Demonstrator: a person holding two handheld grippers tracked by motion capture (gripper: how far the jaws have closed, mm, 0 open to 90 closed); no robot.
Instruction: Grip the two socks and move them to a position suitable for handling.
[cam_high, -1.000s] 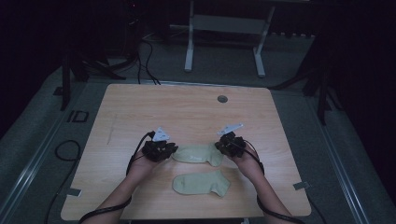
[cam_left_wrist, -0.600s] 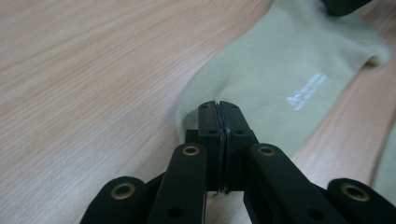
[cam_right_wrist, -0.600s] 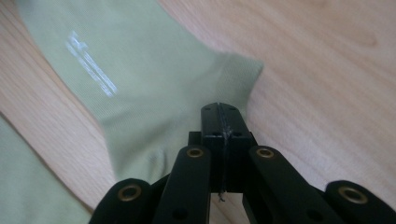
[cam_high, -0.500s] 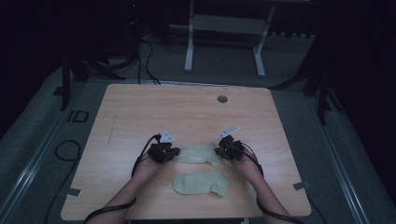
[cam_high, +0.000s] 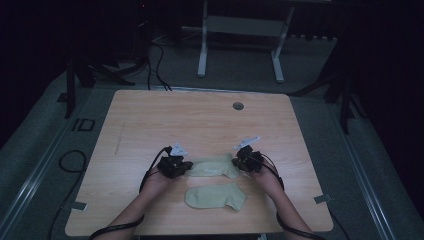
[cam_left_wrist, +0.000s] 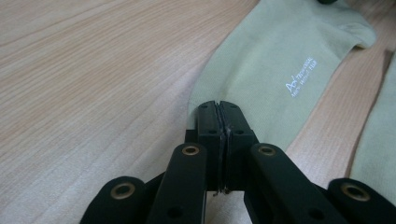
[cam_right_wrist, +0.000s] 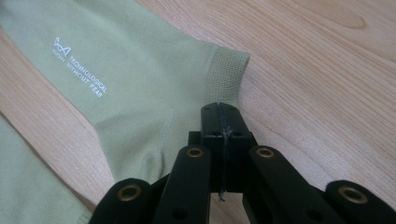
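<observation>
Fingers first: on my left gripper (cam_left_wrist: 218, 108) they are pressed tight together at the toe edge of the far sock (cam_left_wrist: 275, 70), and the fabric edge seems to run in between the pads, so I read that as a pinch on the sock. My right gripper (cam_right_wrist: 219, 109) has its fingers closed just as tight at the heel, below the ribbed cuff of the same sock; whether cloth is actually caught there I cannot tell for sure, though the tips sit right on it.

From the high view, that sock (cam_high: 214, 166) lies flat and stretched between my two grippers, left (cam_high: 181, 167) and right (cam_high: 241, 161), in the near half of the tabletop (cam_high: 200, 125). A second sock (cam_high: 216, 196) lies just nearer to me, apart from the first.

The tabletop is pale wood grain with a round cable hole (cam_high: 238, 106) near its far edge. Around it lies grey carpeted floor with black cables (cam_high: 155, 60), a white metal frame (cam_high: 240, 30) beyond, and darkness past that.

White printing on the held sock reads "TECHNOLOGICAL" and "WITHOUT FEAR" under a small logo.
</observation>
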